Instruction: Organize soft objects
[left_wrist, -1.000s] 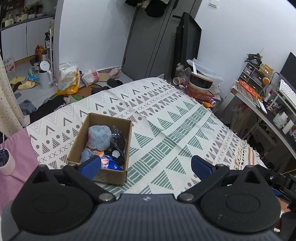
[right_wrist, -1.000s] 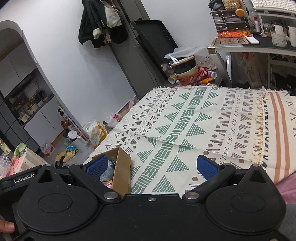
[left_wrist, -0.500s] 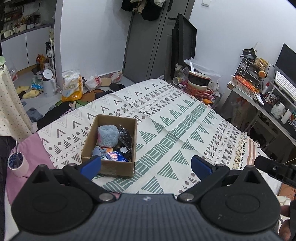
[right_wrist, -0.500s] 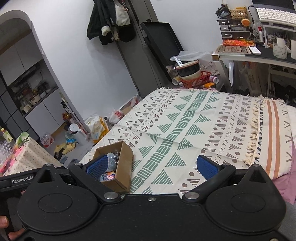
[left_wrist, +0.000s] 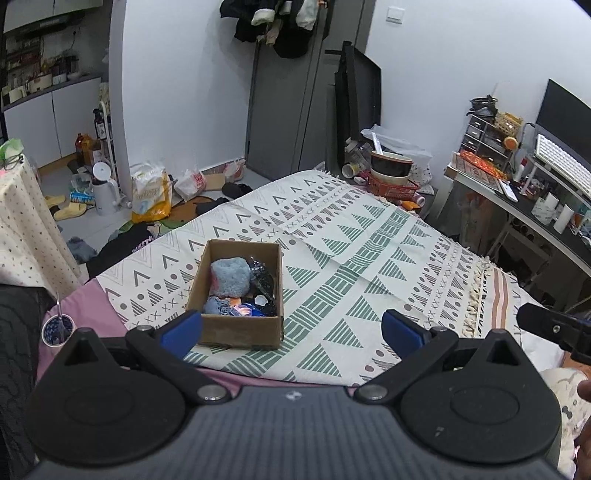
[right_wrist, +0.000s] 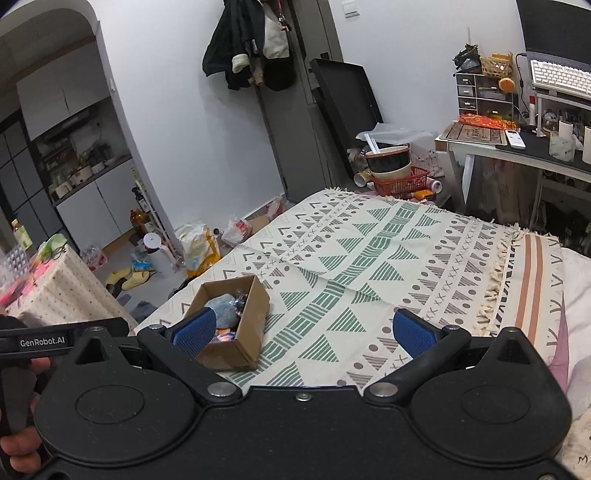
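1. Here we see the box (left_wrist: 240, 295) on the patterned cloth (left_wrist: 369, 258), near the cloth's left edge, open at the top.
2. Inside the box, a fluffy blue ball (left_wrist: 229, 277) lies toward the far end, with a crinkled black bag (left_wrist: 264, 278) touching it on its right.
3. Toward the near wall of the box we make out smaller blue and orange soft items (left_wrist: 240, 309), too jumbled to tell apart.
4. Our left gripper (left_wrist: 291, 328) hangs above the near edge of the cloth with its blue pads (left_wrist: 183, 328) spread wide, holding nothing; the left pad overlaps the box's near left corner in the view.
5. Our right gripper (right_wrist: 303, 332) sits right of the box, also spread wide and empty, its left pad (right_wrist: 194, 330) overlapping the box's near end.
6. From the right wrist view the box (right_wrist: 236, 325) is left of centre, with the blue ball (right_wrist: 223, 312) showing above its rim.
7. A hand (right_wrist: 16, 446) grips the left gripper's handle, left of the box.
8. A red basket (left_wrist: 391, 184) with stacked bowls stands on the floor beyond the far edge of the cloth, well apart from the box.
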